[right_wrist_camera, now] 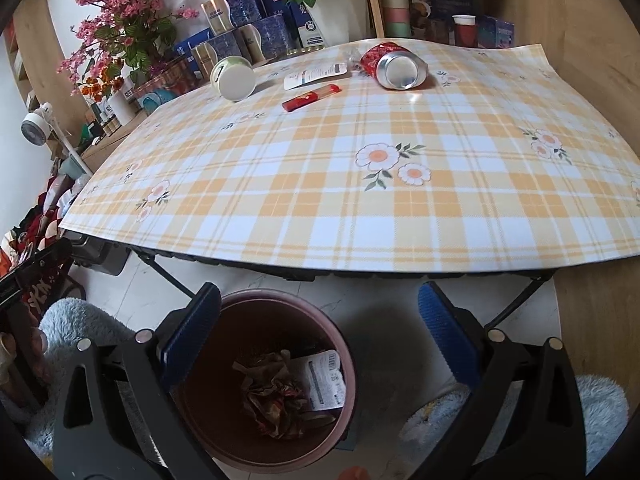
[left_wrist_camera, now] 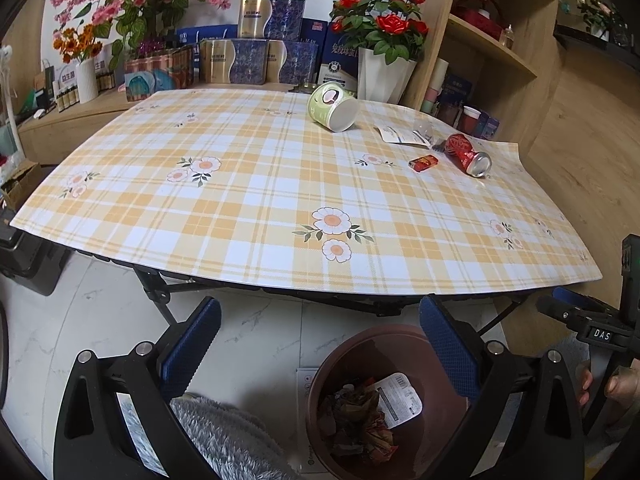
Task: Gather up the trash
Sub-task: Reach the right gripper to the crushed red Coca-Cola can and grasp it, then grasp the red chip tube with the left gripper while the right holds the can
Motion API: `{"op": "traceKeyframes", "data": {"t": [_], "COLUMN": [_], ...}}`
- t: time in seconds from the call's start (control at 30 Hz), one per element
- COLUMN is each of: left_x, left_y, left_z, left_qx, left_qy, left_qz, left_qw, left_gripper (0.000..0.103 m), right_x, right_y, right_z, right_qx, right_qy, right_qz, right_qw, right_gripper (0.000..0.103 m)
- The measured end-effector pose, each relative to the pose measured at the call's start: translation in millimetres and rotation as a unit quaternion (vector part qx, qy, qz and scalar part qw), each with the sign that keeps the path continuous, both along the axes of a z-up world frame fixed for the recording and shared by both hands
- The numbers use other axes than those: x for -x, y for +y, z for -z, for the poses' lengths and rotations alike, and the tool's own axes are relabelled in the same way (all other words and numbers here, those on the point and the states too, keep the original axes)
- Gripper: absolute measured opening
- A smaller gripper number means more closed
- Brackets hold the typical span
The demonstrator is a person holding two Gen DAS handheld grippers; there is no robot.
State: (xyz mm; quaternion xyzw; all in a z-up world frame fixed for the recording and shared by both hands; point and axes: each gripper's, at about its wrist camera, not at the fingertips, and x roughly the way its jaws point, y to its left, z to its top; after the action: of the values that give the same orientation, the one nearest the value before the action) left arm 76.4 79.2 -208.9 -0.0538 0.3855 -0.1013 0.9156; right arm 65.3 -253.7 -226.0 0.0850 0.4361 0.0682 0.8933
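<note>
White letters "DAS" show on the black gripper handle at four o'clock in the left wrist view; the blue box at twelve o'clock carries large Chinese characters, too small to read for sure

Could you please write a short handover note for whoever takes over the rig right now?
Left hand-held gripper: open, empty, held over the floor by the bin.
Right hand-held gripper: open, empty, also above the bin.
Bin: on the floor in front of the table's near edge; it already holds crumpled wrappers and a white label pack.
Still on the table, all at the far side: a tipped green paper cup, a flat white packet, a clear plastic scrap, a small red wrapper and a red can lying on its side.
Left to do: bin those five items.
</note>
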Motion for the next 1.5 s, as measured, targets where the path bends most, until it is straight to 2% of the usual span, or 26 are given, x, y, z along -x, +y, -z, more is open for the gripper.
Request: {"op": "traceKeyframes", "data": {"t": [0.2, 0.3, 0.33, 0.37, 0.5, 0.6, 0.73, 0.8, 0.9, 1.07, 1.2, 1.33, 1.5], "left_x": [-14.6, -34.4, -40.6, -48.3, -79.9, -102.3, -126.2, -136.6, -147.1, -155.8, -160.6, -164.5, -169.6], "left_y": [5.3, -1.2, -3.8, -7.1, -24.7, -39.7, -55.8, -62.9, -70.1, -75.5, -81.2, -88.0, -98.7], "left_z": [-7.4, -9.9, -11.0, -12.6, -22.9, -29.0, -29.5, -27.0, -23.0, -15.4, -10.2, -7.7, -7.2], "left_qx": [0.037, 0.042, 0.043, 0.045, 0.049, 0.052, 0.056, 0.057, 0.058, 0.058, 0.056, 0.054, 0.051], "left_qy": [-0.006, 0.003, 0.004, 0.004, -0.014, -0.026, -0.031, -0.029, -0.022, -0.012, -0.003, 0.002, 0.007], "left_qz": [-0.019, -0.012, -0.009, -0.004, 0.025, 0.045, 0.063, 0.072, 0.083, 0.100, 0.114, 0.126, 0.139], "left_qw": [0.9991, 0.9990, 0.9990, 0.9990, 0.9984, 0.9973, 0.9959, 0.9954, 0.9946, 0.9933, 0.9918, 0.9905, 0.9890], "left_gripper": [0.097, 0.097, 0.097, 0.097, 0.097, 0.097, 0.096, 0.093, 0.090, 0.086, 0.082, 0.080, 0.078], "right_x": [-30.6, -54.2, -82.2, -82.2, -152.8, -211.3, -285.7, -307.6, -336.9, -359.3, -355.2, -344.6, -327.2], "right_y": [-5.5, -14.0, -23.7, -23.7, -43.3, -48.6, -42.3, -39.1, -36.9, -42.8, -48.0, -60.8, -77.0], "right_z": [-14.6, -25.9, -33.8, -33.8, -45.7, -45.2, -27.1, -19.8, -0.1, 17.1, 15.6, 8.0, -4.8], "right_qx": [0.047, 0.051, 0.055, 0.055, 0.058, 0.082, 0.141, 0.157, 0.173, 0.156, 0.152, 0.127, 0.099], "right_qy": [-0.008, -0.019, -0.019, -0.019, -0.015, 0.001, 0.052, 0.064, 0.112, 0.154, 0.151, 0.145, 0.126], "right_qz": [-0.041, -0.049, -0.045, -0.045, -0.023, -0.015, -0.012, -0.007, 0.007, 0.028, 0.024, 0.024, 0.022], "right_qw": [0.998, 0.997, 0.997, 0.997, 0.998, 0.997, 0.989, 0.985, 0.978, 0.975, 0.976, 0.981, 0.987], "right_gripper": [0.097, 0.097, 0.097, 0.097, 0.097, 0.097, 0.097, 0.097, 0.097, 0.094, 0.080, 0.062, 0.049]}}
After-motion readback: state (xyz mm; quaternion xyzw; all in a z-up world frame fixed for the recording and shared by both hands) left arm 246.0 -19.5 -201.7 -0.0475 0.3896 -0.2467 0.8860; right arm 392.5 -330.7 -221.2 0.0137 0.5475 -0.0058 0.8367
